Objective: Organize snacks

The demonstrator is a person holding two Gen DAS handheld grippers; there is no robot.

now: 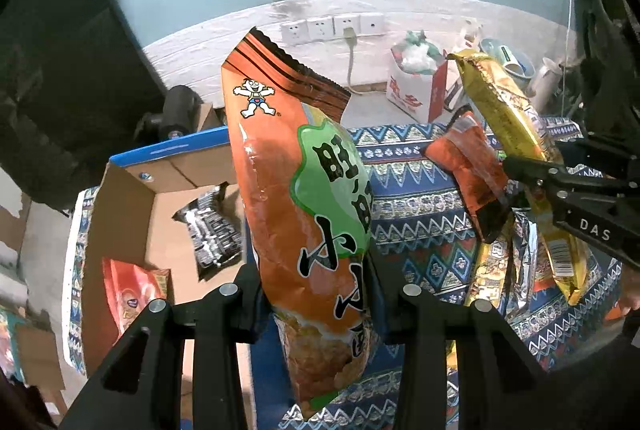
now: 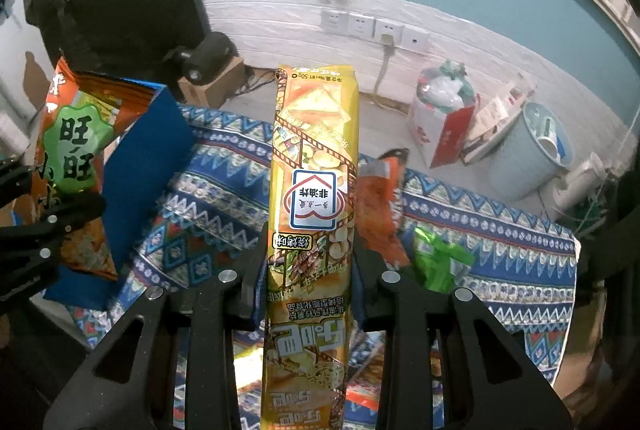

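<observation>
The left claw [image 1: 316,294] is clenched on an orange snack bag [image 1: 304,198] with a green label, holding it upright just to the right of the open cardboard box [image 1: 132,198]. The right claw [image 2: 308,286] is clamped on a long yellow snack pack [image 2: 312,190], well to the right of the box and above the patterned cloth [image 2: 500,230] covering the tabletop. Inside the box lie a black-and-white packet [image 1: 212,230] and a red packet [image 1: 132,294] (its lettering is unreadable). A small orange packet [image 2: 380,202] and a green wrapper [image 2: 436,262] rest on the cloth, farther right of the box.
</observation>
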